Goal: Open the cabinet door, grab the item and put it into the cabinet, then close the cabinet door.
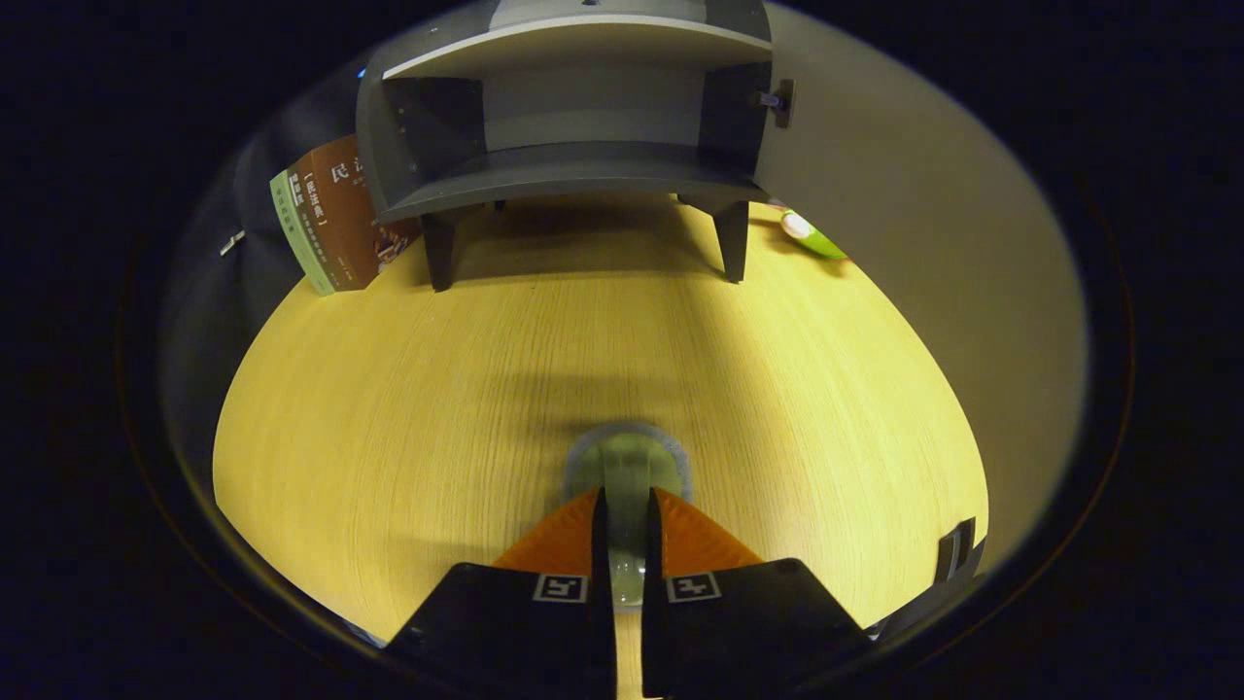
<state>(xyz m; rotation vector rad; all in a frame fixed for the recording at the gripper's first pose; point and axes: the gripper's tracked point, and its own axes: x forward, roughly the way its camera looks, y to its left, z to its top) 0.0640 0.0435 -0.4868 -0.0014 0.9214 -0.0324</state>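
My gripper (627, 498) is shut on a clear, greenish glass item (628, 455). A narrow part of it is pinched between both fingers, and its round rim shows just ahead of the fingertips, low over the wooden table (389, 389). Beyond the fingers, at the far side of the table, stands the grey cabinet (573, 180) on short legs. Its door (904, 224) is swung wide open to the right, with a hinge (777, 101) at its inner edge. The lower compartment (593, 117) behind the opening holds nothing that I can see.
Books (330, 219) lean upright just left of the cabinet. A green and white object (812, 236) lies on the table by the right leg, partly behind the open door. Bare wood stretches between the fingers and the cabinet.
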